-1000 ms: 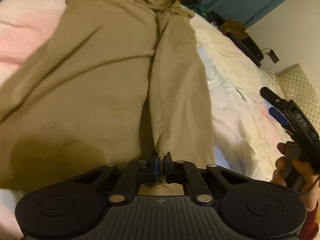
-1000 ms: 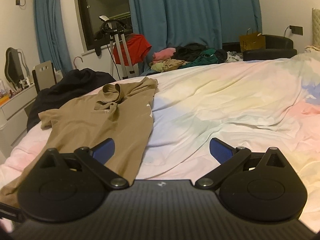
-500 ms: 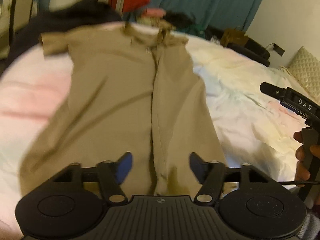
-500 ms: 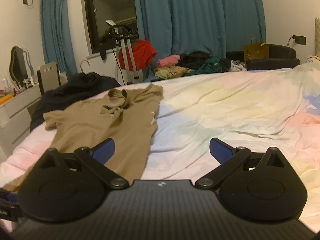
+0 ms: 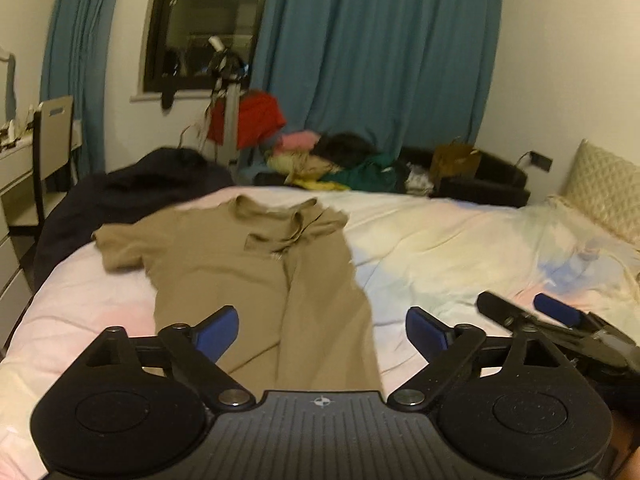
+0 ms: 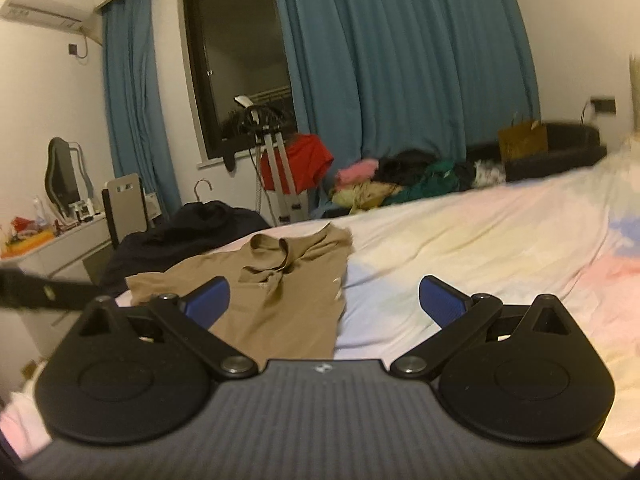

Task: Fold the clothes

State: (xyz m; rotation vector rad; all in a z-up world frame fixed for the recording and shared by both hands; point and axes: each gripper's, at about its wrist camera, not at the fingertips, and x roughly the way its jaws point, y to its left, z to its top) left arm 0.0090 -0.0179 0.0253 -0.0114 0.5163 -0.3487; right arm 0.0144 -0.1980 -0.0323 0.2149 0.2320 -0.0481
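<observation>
tan shirt (image 5: 256,280) lies flat on the bed (image 5: 460,248), toward its left side, collar at the far end. its right side is already folded in over the middle, forming a long lengthwise crease; the left sleeve is spread out and unfolded. judged from this, one side fold is done, while the other side and the crosswise folds remain. left tongs (image 5: 322,330) stand wide, their jaws having just been opening, with nothing between them, above the shirt's near hem. right tongs (image 6: 324,300) also stand wide and empty, over the bed beside the shirt. around: a dark garment (image 5: 132,184) heaped at the bed's far left edge, a pile of clothes (image 5: 340,164) beyond, blue curtains (image 5: 380,60), a chair (image 5: 52,148). nothing lies on the shirt itself.
</observation>
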